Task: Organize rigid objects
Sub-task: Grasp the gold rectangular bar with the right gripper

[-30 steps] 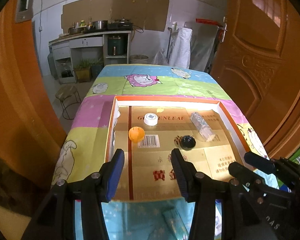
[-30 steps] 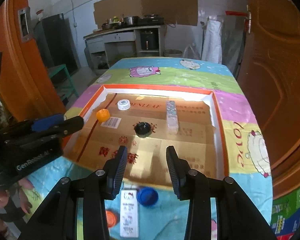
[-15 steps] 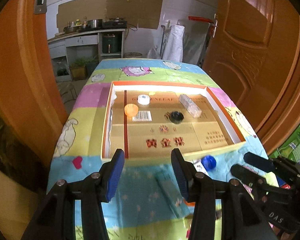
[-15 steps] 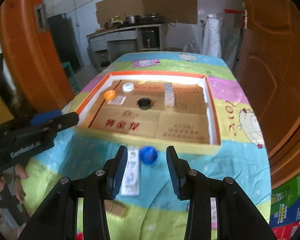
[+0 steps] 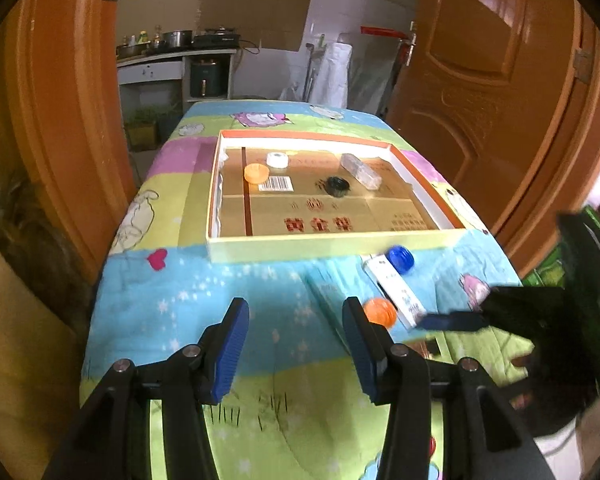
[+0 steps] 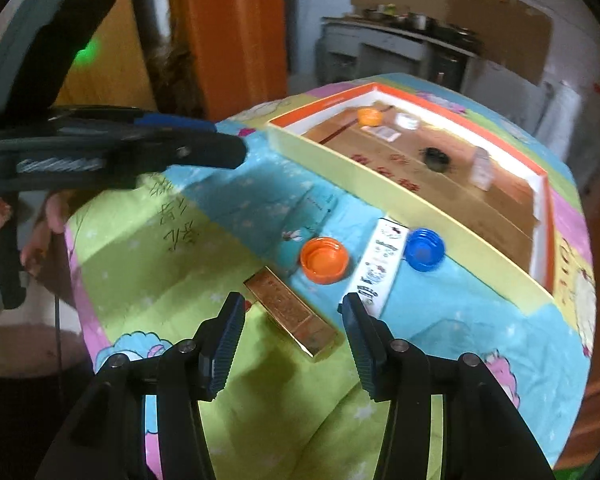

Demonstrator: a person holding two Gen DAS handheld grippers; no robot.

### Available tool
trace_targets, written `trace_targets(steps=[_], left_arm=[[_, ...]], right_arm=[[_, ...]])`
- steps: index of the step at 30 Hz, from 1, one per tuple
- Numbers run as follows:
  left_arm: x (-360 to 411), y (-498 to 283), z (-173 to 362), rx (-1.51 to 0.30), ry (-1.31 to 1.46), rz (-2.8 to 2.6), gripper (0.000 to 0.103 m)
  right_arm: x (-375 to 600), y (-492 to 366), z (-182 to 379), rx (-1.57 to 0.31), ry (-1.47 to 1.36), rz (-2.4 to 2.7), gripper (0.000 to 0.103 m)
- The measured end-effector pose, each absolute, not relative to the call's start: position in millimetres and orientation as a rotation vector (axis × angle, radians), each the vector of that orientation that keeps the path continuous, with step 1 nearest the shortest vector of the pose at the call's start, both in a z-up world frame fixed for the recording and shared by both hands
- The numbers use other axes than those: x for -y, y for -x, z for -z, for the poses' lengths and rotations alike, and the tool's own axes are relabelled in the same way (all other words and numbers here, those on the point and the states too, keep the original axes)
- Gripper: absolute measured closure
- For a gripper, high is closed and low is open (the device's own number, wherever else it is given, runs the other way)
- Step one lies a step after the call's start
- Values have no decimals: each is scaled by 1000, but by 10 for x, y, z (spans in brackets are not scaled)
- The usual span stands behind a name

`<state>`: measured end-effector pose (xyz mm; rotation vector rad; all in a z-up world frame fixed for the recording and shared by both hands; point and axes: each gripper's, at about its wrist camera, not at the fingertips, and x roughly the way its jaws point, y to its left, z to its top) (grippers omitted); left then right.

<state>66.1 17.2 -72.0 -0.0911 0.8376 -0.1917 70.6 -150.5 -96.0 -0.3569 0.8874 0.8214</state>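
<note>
Right claw [image 6: 292, 328] opening, nothing between jaws; hangs over gold bar [image 6: 290, 310] on counter [image 6: 228, 364], well short of tray [image 6: 400, 196]. Left claw [image 5: 296, 344] released, empty. Orange cap [image 6: 324, 260], white box [image 6: 380, 264], blue cap [image 6: 424, 249] lie loose beside tray. Advice: straddle bar across narrow width, square pads to long sides, close mid-length; foil likely slick.
</note>
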Motion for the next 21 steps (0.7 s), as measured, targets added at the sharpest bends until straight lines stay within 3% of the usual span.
trace_targets(steps=[8, 11, 12, 21], left_arm=[[-104, -355, 842, -863, 78, 304, 55], [-43, -224, 914, -869, 69, 371, 54], [-10, -163, 938, -868, 57, 401, 55], [430, 188, 1054, -855, -58, 626, 54]], right_arm=[[1327, -710, 1115, -925, 501, -886, 53], [1337, -712, 1107, -950, 457, -877, 82], [1352, -698, 1107, -954, 446, -860, 85], [1668, -326, 839, -891, 198, -691, 85]])
